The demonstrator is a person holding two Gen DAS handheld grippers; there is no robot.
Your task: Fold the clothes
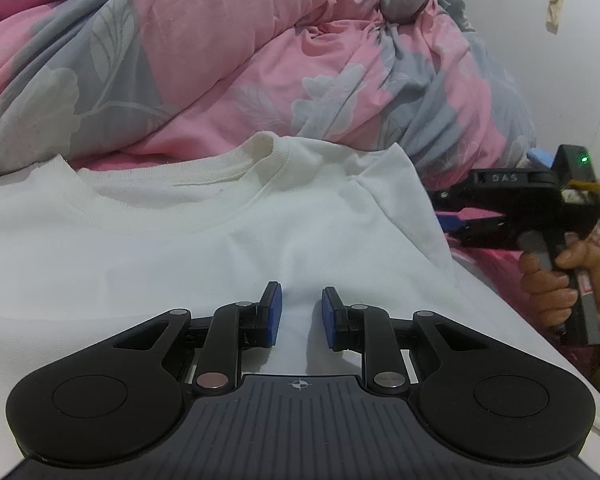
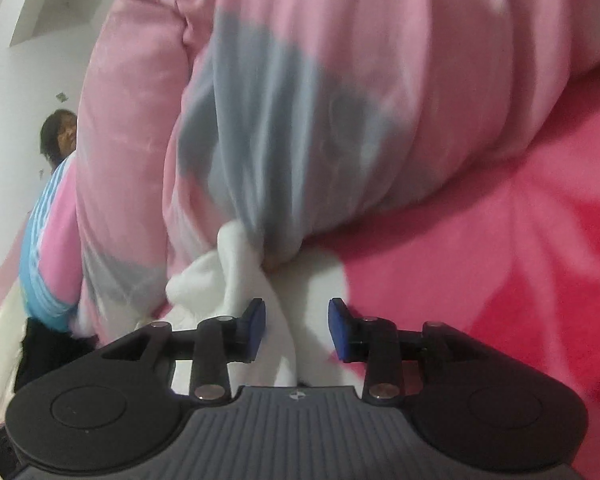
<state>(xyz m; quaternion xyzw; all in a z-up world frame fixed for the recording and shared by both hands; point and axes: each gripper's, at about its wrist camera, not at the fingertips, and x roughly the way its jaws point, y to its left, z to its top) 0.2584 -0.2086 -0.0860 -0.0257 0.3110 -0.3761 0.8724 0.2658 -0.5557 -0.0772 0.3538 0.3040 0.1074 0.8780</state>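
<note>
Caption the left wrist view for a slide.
Open left gripper poised over a flat white crew-neck T-shirt, pink-and-grey floral quilt bunched behind.

Ahead of the left gripper (image 1: 301, 316) fingers the shirt (image 1: 148, 248) lies flat and open, up to the quilt (image 1: 204, 64) heaped beyond its collar. The quilt bulges close ahead of the right gripper (image 2: 297, 330) fingers; open blanket (image 2: 500, 264) lies right of them.
</note>
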